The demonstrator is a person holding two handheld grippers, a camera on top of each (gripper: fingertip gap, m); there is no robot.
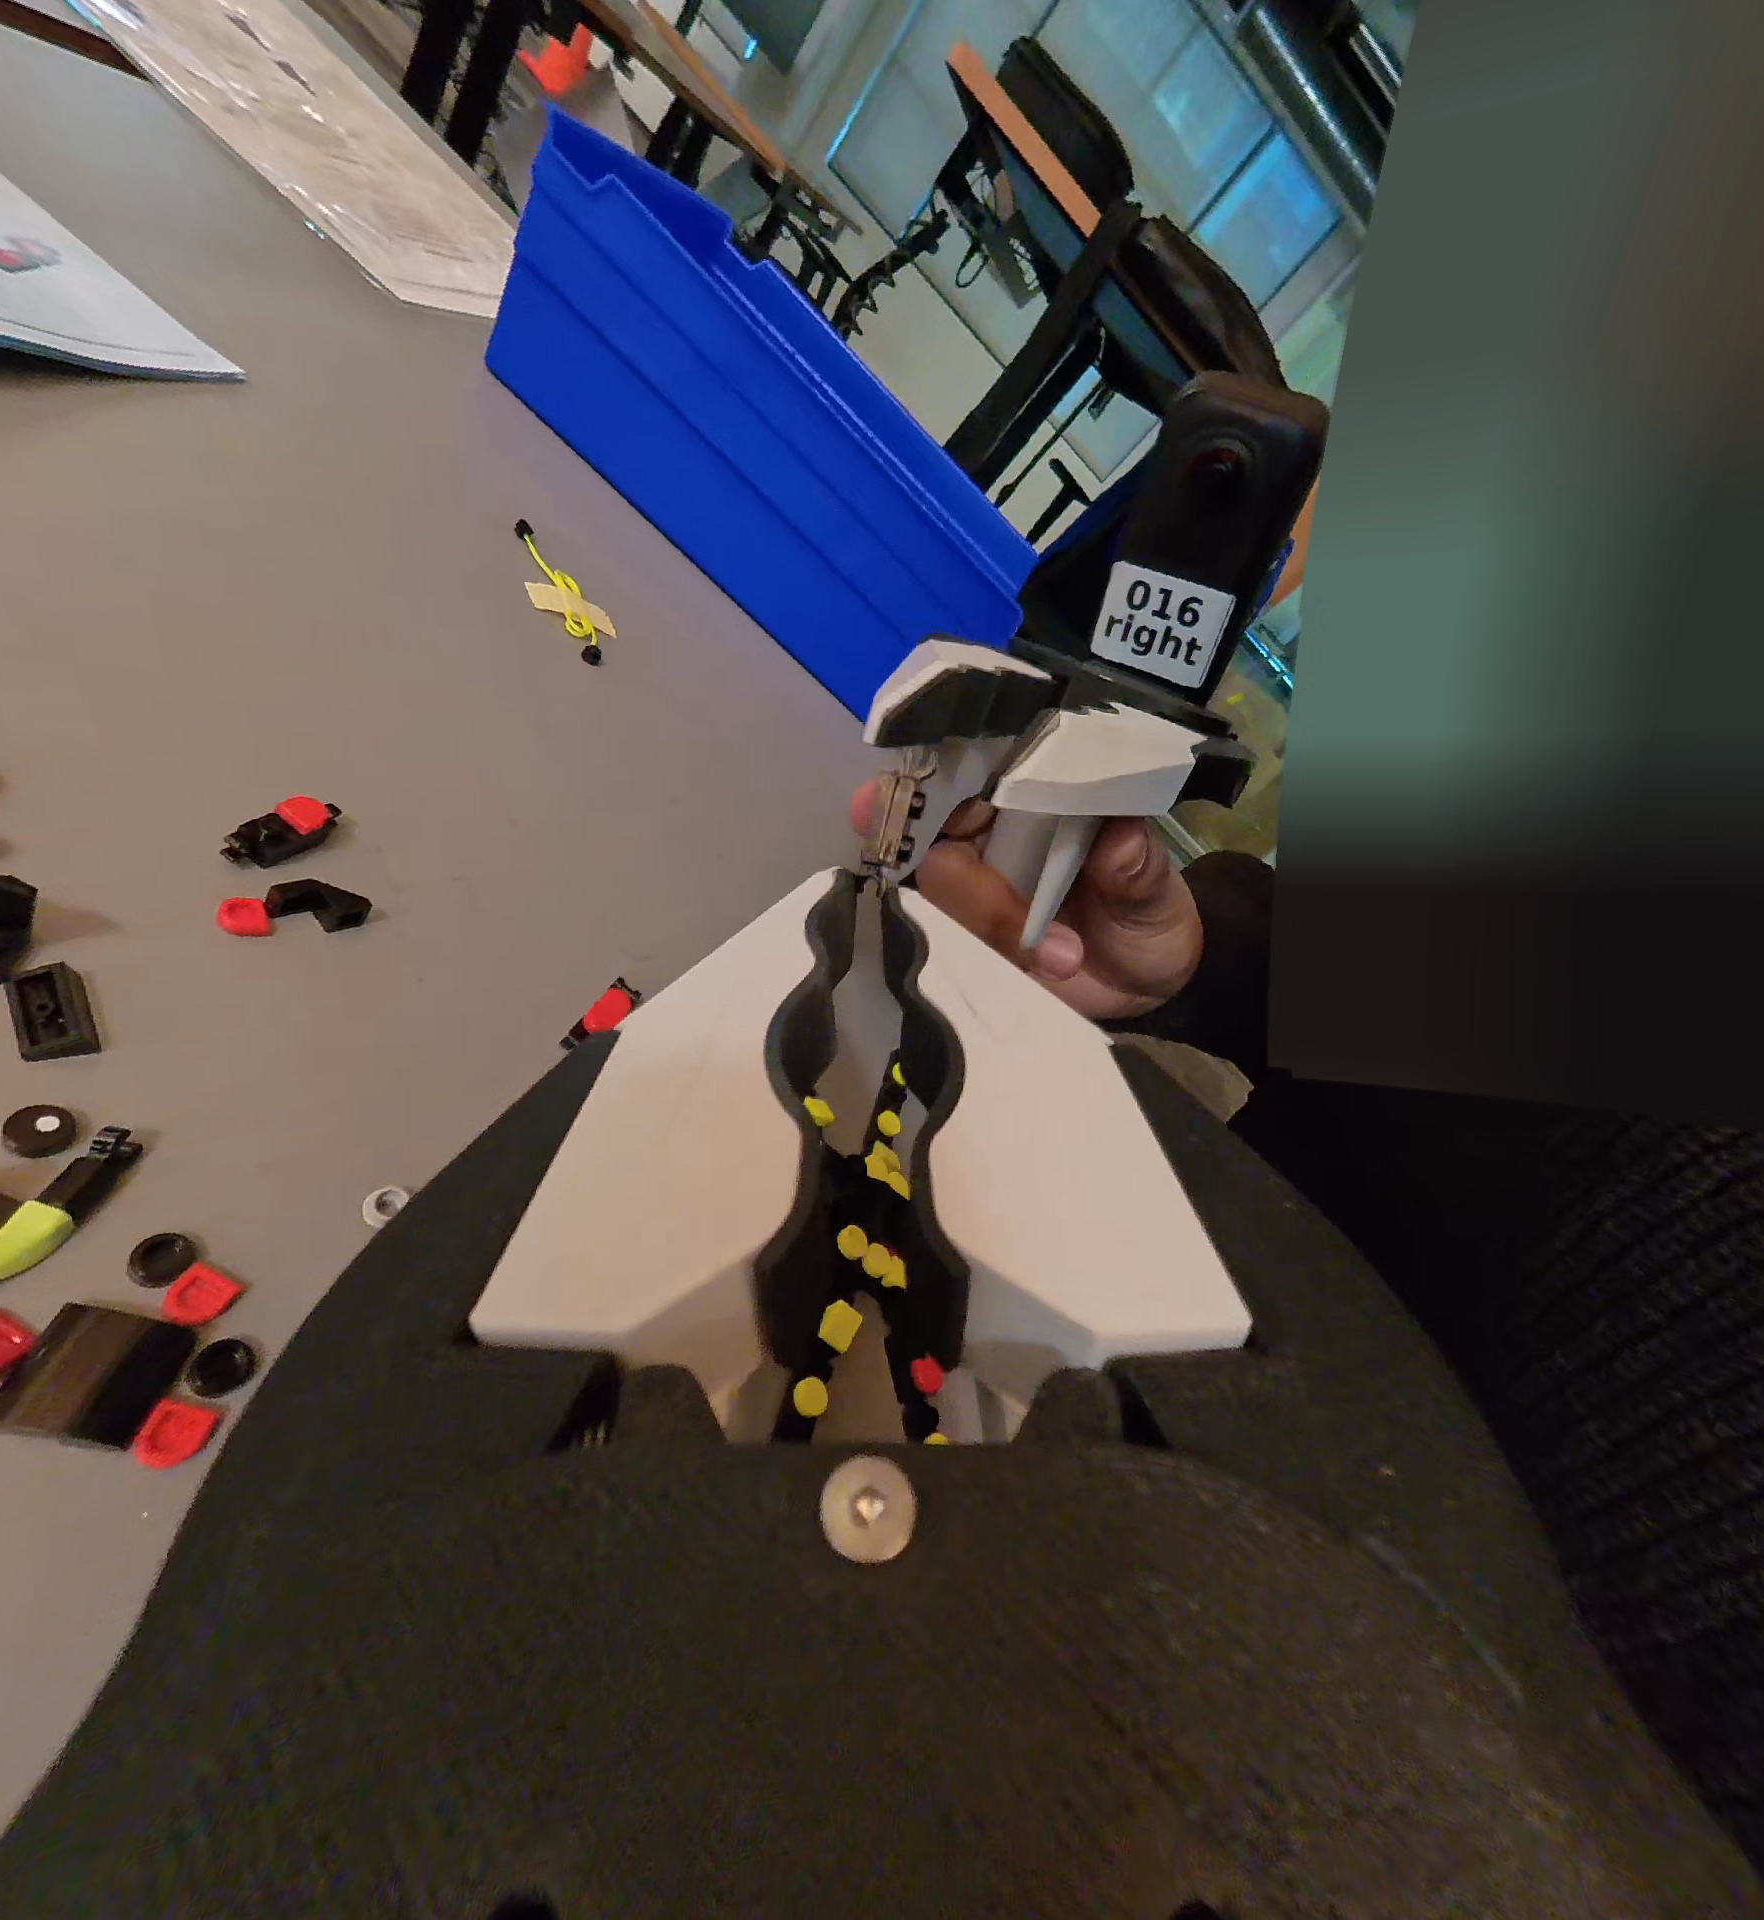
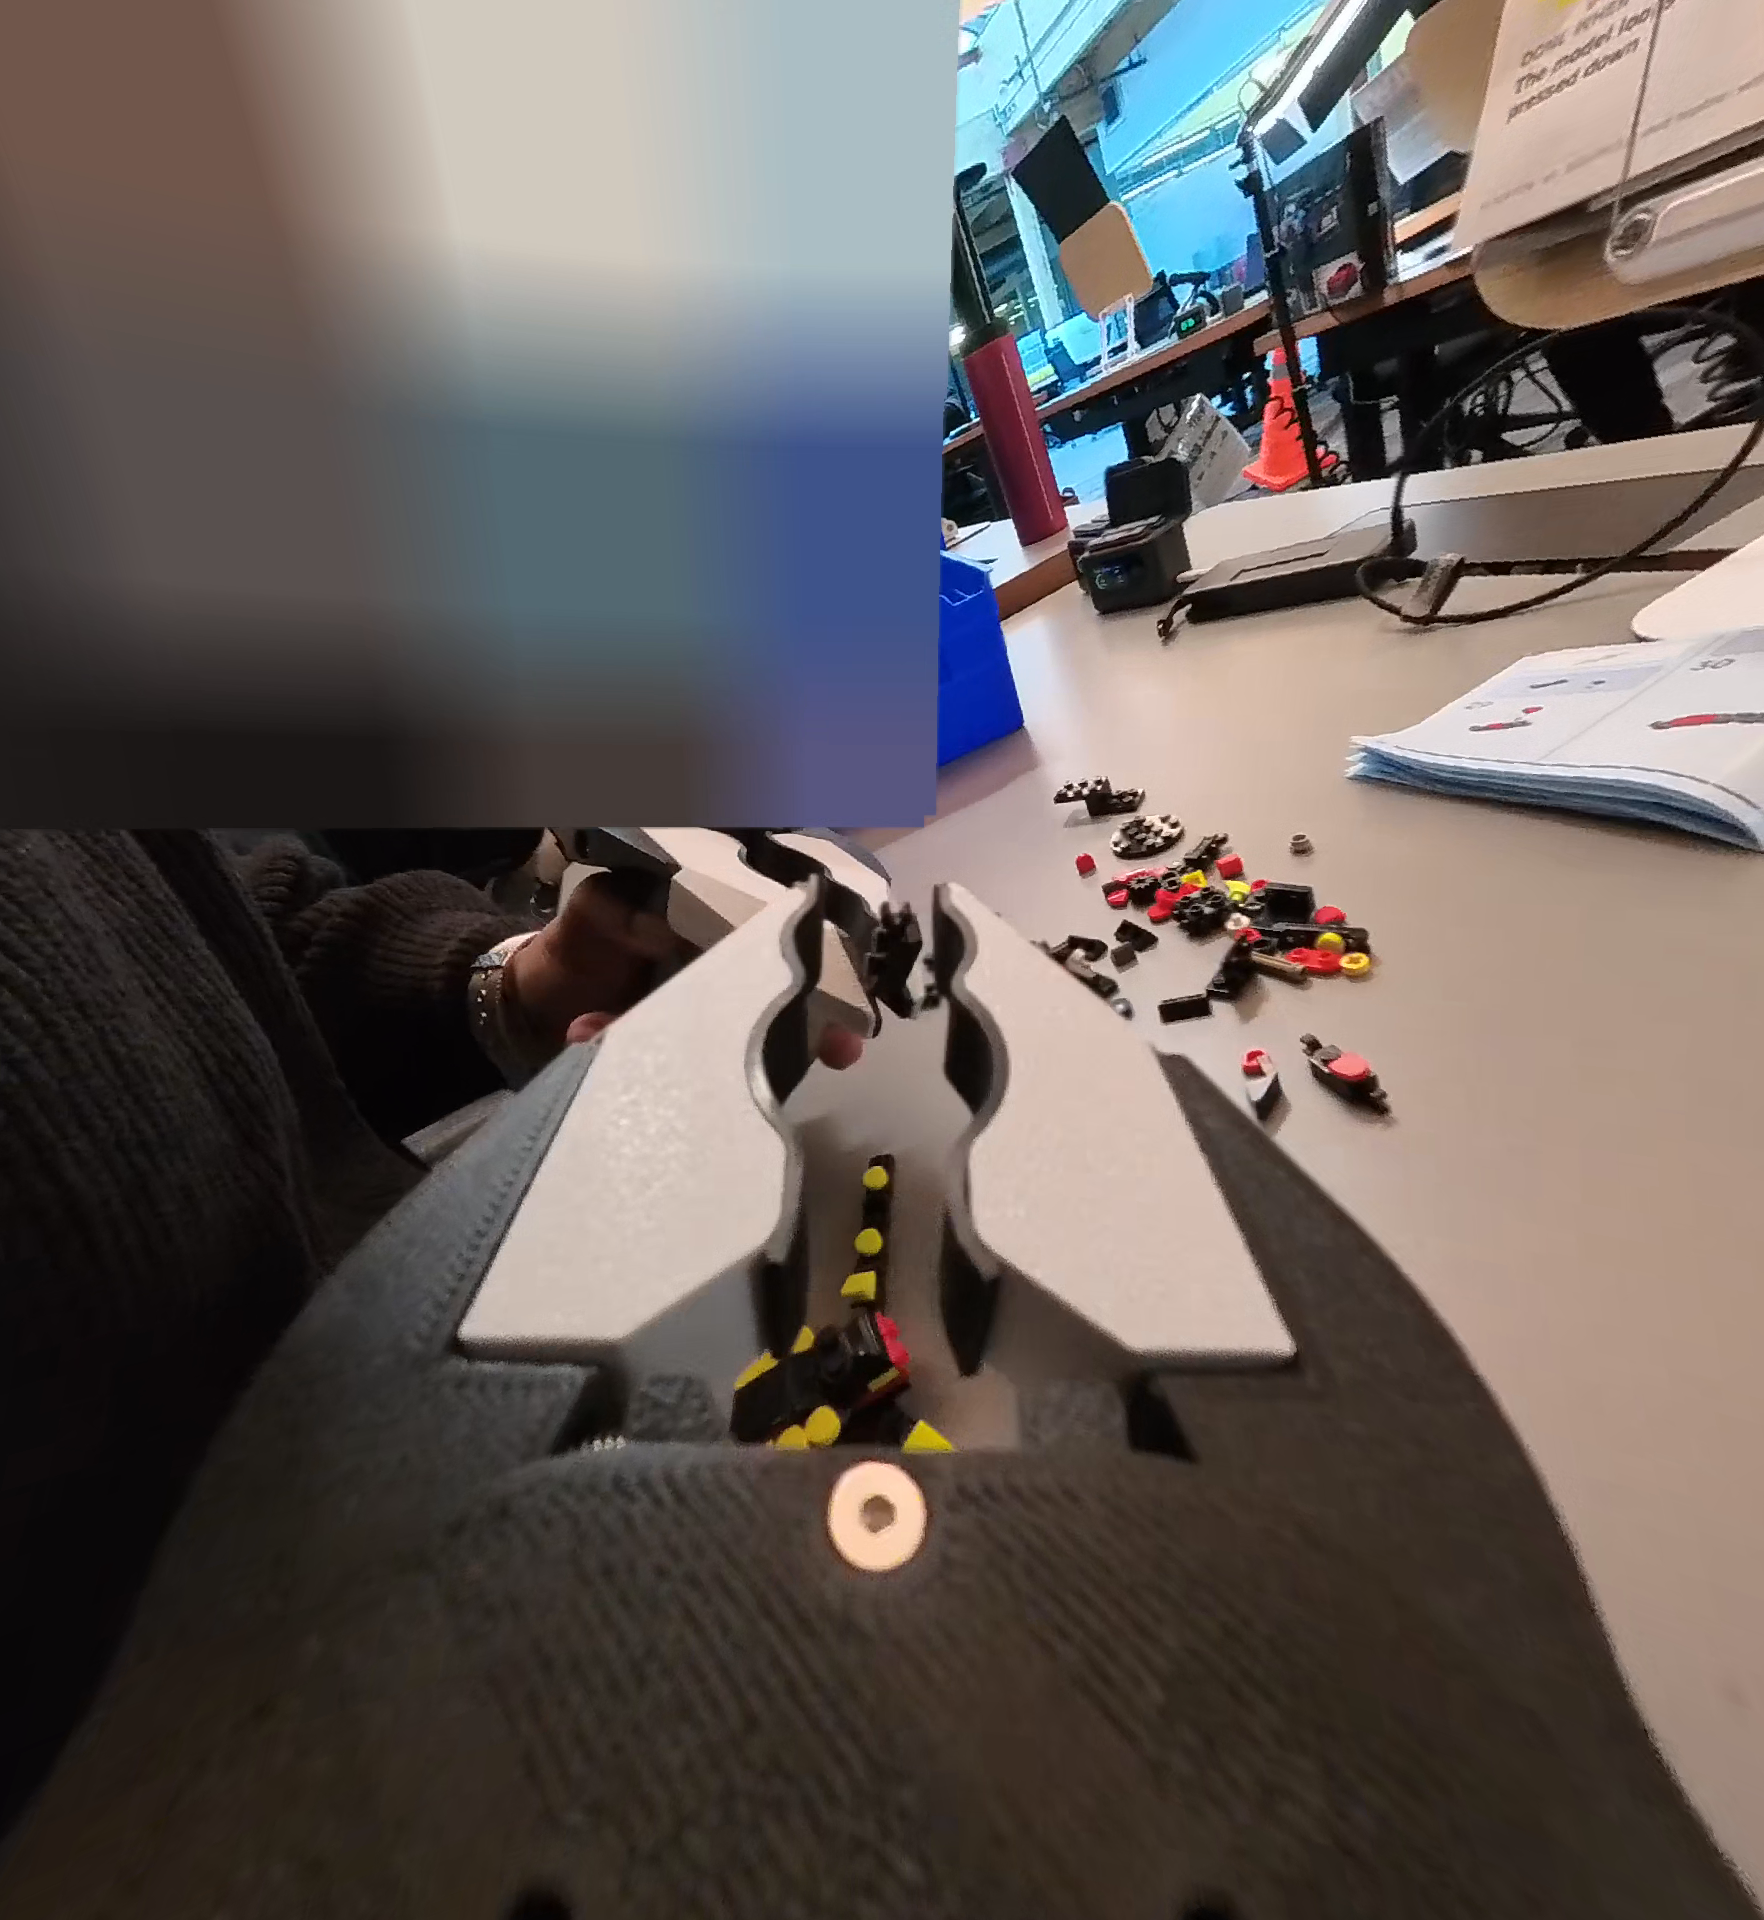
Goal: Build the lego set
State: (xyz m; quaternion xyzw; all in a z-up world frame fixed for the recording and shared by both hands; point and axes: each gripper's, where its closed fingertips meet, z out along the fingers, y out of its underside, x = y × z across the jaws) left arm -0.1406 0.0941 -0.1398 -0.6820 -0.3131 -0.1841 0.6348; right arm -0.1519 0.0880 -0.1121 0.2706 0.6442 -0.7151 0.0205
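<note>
**Two grippers meet over one small lego bit**

Two grippers, 1 in each hand. On the left of the grey table (image 1: 442, 644) lie loose lego pieces (image 1: 78, 1195), red, black and yellow, too many to count. 1 booklet (image 1: 47, 281) and 1 paper sheet (image 1: 338, 125) lie far back. 1 yellow cord (image 1: 568, 597) lies alone near the middle. 1 blue bin (image 1: 732, 436) stands behind it.

The left gripper (image 1: 870, 883) is pinched tight on the end of a small black and grey lego bit (image 1: 897, 816). Under it sits a black and yellow lego build (image 1: 873, 1226), seen thru the gap.

To the right, the right gripper (image 1: 925, 774) is near the same bit. Its jaws stand apart w/ the bit (image 2: 893, 951) between them; can't tell if they touch it. A hand (image 1: 1086, 914) holds that gripper.
</note>
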